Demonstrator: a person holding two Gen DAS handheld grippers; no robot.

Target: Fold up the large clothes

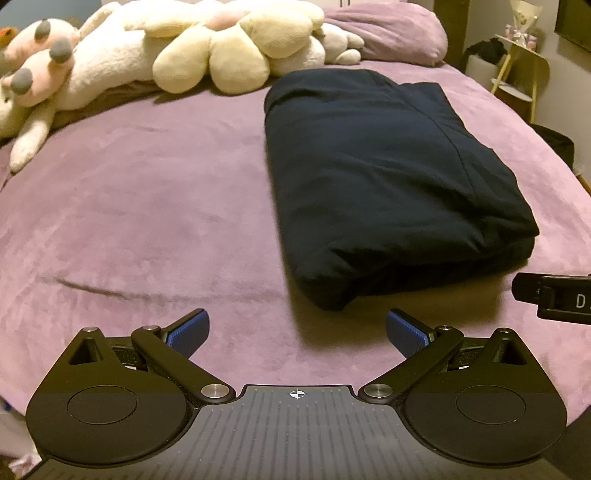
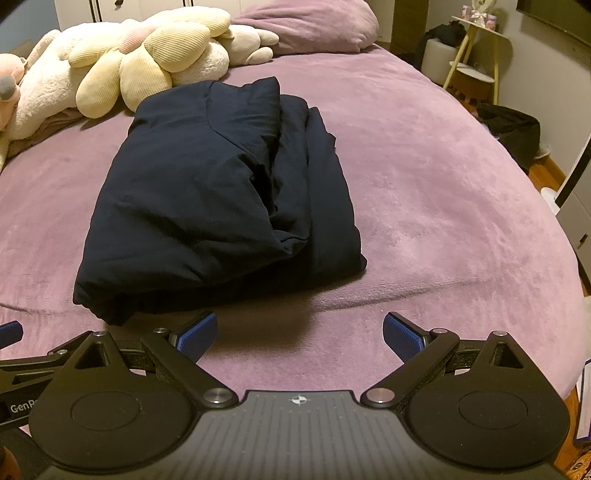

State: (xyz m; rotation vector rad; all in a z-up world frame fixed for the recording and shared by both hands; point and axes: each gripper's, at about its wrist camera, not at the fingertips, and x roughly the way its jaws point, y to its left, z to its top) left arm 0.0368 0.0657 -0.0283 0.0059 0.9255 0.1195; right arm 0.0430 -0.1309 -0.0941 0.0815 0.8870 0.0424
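A dark navy garment (image 1: 391,184) is lying folded into a thick rectangle on the purple bedspread (image 1: 129,206), near plush toys (image 1: 207,48). The left gripper (image 1: 297,330) and right gripper (image 2: 299,332) are being held just short of it, jaws apart and empty.

A folded garment (image 1: 388,184) lies on the bed (image 1: 147,206), right of centre in the left wrist view and left of centre in the right wrist view. Plush toys (image 1: 207,48) line the bed's far edge at upper left, a pillow (image 1: 388,29) just right of them. The left tool (image 1: 297,332) and right tool (image 2: 299,334) sit low in frame, before the garment, apart from it. A side table (image 2: 476,55) stands beyond the bed, upper right.
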